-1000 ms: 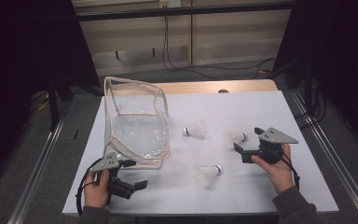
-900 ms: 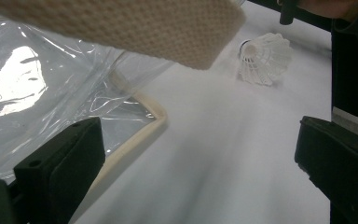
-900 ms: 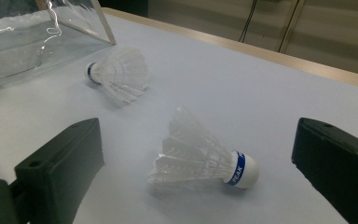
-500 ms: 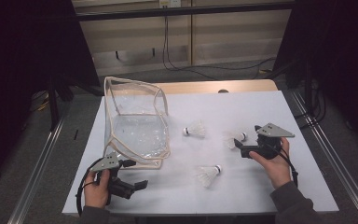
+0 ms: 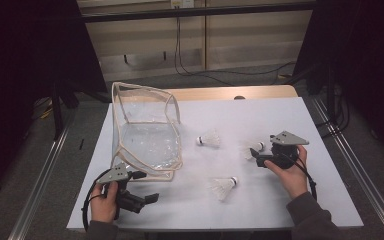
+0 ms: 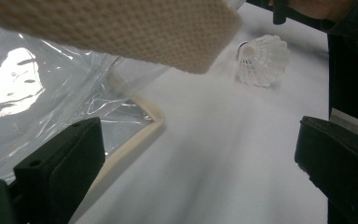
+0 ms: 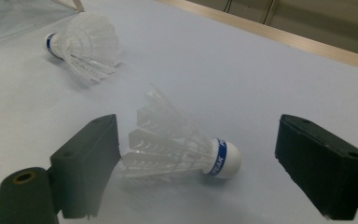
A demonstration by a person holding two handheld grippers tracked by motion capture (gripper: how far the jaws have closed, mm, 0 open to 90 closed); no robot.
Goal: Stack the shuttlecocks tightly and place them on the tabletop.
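Observation:
Three white shuttlecocks lie on the white table (image 5: 290,115). One shuttlecock (image 7: 177,149) lies on its side between the jaws of my right gripper (image 7: 204,135), cork to the right. The jaws have just been closing; the left pad (image 7: 91,158) is at the feathers, the right pad (image 7: 324,165) stands clear of the cork. From above, that shuttlecock (image 5: 252,149) is at the right gripper (image 5: 258,156). My left gripper (image 5: 147,187) rests open at the front left, beside the clear bag (image 5: 145,135). Nothing is between the left gripper's (image 6: 200,140) jaws.
A second shuttlecock (image 5: 209,140) lies right of the bag, a third (image 5: 223,186) nearer the front edge. The bag's beige strap (image 6: 121,28) hangs close over the left gripper. The bag stands open at the table's left; a wooden strip runs behind the table.
The right gripper has edged slightly toward the shuttlecock and its jaws have narrowed around it. The left hand and gripper have stayed put.

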